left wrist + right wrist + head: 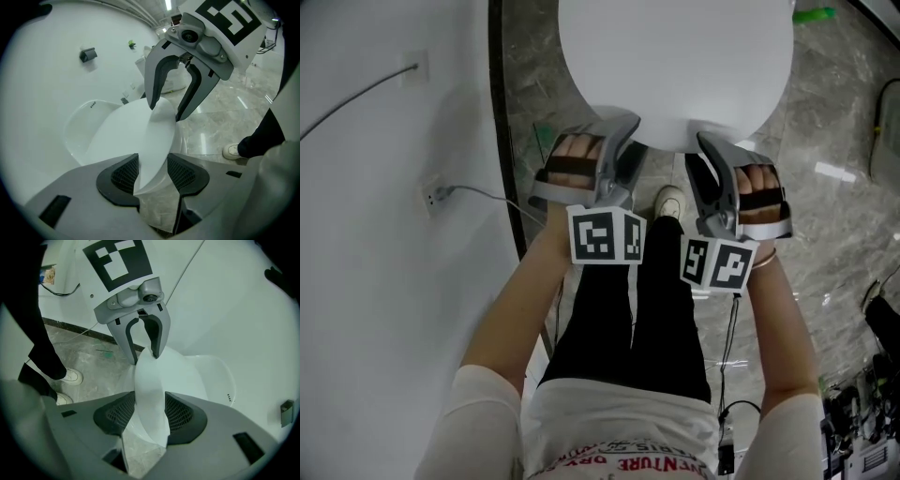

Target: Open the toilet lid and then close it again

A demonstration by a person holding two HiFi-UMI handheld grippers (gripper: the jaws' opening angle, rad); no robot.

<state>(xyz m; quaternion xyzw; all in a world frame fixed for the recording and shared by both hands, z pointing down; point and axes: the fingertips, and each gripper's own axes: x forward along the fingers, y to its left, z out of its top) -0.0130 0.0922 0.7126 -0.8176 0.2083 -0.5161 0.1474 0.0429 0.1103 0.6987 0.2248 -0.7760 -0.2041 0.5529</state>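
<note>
Toilet lid [675, 56], white and glossy, lies at twelve o'clock, seemingly tilted up slightly. Left gripper [151, 171] and right gripper [150, 412] fingers clamp its front rim at seven and five o'clock. It probably handles as stiff, slippery and fairly light.

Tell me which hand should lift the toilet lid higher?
Right, only just. The left gripper and right gripper both straddle the front edge of the toilet lid, but the right sits nearer its middle, and the lid fills its jaws pad to pad.
</note>
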